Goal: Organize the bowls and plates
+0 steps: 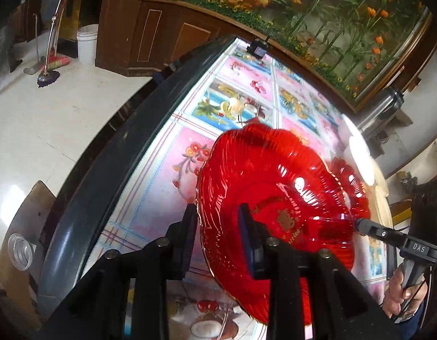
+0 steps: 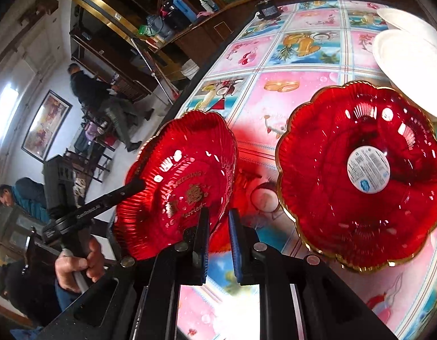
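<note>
- your left tool (image 1: pixel 218 226) straddles the rim of the red glass plate (image 1: pixel 275 192), jaws slack.
- your right tool (image 2: pixel 218 226) pinches its opposite edge, narrow.
- it's tilted above the table (image 2: pixel 303 90); glass is slippery and brittle, so grip the rim.
- the second red plate (image 2: pixel 360 175) lies farther right.

Table as I see it from both wrist views
My table (image 2: pixel 312 90) wears a fruit-print cloth; on it lie a red scalloped plate (image 2: pixel 360 175), white plates (image 2: pixel 408 56) and a small black device (image 2: pixel 268 8).
</note>
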### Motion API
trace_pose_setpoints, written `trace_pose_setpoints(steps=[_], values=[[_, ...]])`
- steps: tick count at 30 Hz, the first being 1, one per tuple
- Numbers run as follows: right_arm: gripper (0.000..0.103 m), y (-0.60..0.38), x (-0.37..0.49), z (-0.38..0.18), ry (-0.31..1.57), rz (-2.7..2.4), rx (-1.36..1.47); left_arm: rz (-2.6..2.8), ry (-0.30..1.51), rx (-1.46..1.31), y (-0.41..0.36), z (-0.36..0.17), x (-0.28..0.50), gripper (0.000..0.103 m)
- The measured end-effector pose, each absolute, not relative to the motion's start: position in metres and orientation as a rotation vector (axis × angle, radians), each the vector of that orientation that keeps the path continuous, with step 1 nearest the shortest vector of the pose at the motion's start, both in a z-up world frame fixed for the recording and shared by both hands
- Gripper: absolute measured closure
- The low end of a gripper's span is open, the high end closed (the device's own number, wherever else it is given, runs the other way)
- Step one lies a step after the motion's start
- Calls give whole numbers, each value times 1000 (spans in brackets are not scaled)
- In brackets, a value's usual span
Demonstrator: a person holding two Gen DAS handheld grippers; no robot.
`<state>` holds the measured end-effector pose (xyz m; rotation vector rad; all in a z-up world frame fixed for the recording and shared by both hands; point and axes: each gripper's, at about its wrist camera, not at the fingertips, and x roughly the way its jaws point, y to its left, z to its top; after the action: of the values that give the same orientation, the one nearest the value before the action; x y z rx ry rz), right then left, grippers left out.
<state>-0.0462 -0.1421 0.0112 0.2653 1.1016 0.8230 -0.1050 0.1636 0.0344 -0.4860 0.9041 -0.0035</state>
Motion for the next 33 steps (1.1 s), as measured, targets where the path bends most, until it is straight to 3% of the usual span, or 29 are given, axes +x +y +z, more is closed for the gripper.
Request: trace_pose_setpoints(steps=[3, 10, 27, 33], values=[[86, -164, -46, 23, 1046, 789, 267, 9, 874, -496, 169, 43, -115, 65], [87, -208, -22, 8, 1076, 648, 270, -19, 813, -449, 150, 72, -131, 65], [87, -265, -90, -5, 1185, 666, 157, -336, 910, -251, -5, 88, -90, 61], [87, -325, -136, 27, 1013, 575, 141, -407, 976, -191, -60, 70, -75, 61]])
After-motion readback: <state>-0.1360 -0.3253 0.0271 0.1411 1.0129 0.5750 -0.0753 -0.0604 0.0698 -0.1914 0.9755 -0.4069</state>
